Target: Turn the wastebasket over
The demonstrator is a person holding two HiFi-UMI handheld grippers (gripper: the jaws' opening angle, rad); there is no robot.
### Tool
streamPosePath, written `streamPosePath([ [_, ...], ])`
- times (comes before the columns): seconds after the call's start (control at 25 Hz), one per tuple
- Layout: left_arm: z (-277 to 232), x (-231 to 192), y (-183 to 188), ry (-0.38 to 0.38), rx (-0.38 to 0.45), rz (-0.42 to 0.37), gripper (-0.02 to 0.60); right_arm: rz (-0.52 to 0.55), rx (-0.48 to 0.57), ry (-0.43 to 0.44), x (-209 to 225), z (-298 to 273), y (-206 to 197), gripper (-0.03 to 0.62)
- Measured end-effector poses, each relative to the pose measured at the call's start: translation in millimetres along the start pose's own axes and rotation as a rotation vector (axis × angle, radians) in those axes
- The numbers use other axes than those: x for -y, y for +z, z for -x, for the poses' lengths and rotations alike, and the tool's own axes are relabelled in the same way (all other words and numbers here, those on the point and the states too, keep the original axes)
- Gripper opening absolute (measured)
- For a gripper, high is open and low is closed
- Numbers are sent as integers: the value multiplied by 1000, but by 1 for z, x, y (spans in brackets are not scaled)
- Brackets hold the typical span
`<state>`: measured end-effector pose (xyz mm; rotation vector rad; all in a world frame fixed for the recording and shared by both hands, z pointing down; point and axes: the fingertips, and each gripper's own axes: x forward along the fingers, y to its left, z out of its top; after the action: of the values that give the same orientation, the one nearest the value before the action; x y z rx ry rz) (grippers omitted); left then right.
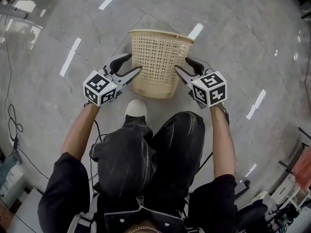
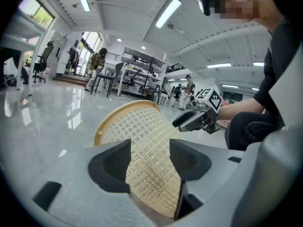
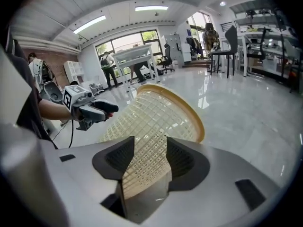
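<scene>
A cream lattice wastebasket (image 1: 158,62) stands on the grey tiled floor with its wide rim up and open. My left gripper (image 1: 135,63) is at its left side and my right gripper (image 1: 181,63) at its right side, both about halfway down the wall. Both are open, and the jaw tips lie close to the lattice. In the left gripper view the basket (image 2: 137,122) fills the gap between the open left gripper (image 2: 149,145), with the right gripper (image 2: 189,122) beyond. The right gripper view shows the basket (image 3: 161,108) ahead of the open right gripper (image 3: 150,143), and the left gripper (image 3: 102,109) across from it.
The person's white shoe (image 1: 135,108) sits on the floor just in front of the basket, with the black-trousered legs (image 1: 146,149) behind it. Cables (image 1: 12,120) lie at the left. Desks, chairs and people stand far off (image 2: 106,79), and shelving lies at the lower right (image 1: 291,178).
</scene>
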<state>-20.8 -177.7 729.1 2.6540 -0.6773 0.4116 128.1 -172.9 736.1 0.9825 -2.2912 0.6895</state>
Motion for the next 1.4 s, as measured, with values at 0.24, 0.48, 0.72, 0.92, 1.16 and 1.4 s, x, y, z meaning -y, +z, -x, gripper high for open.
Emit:
streamPosePath([
  [0.24, -10, -24, -20, -70, -88, 88, 365, -223, 44, 88, 14, -1, -11, 299],
  [0.48, -22, -17, -31, -213, -128, 187, 371, -368, 32, 197, 11, -13, -26, 311],
  [0.72, -28, -13, -26, -226, -120, 146, 370, -374, 36, 192, 14, -13, -27, 310],
  [0.92, -32, -14, -11, -204, -101, 35, 370, -293, 70, 138, 18, -6, -15, 299],
  [1.16, -32, -16, 5, -178, -76, -119, 368, -194, 97, 88, 20, 0, -1, 299],
  [1.4, -30, 3, 4, -182, -57, -219, 368, -111, 83, 88, 12, 12, -12, 299],
])
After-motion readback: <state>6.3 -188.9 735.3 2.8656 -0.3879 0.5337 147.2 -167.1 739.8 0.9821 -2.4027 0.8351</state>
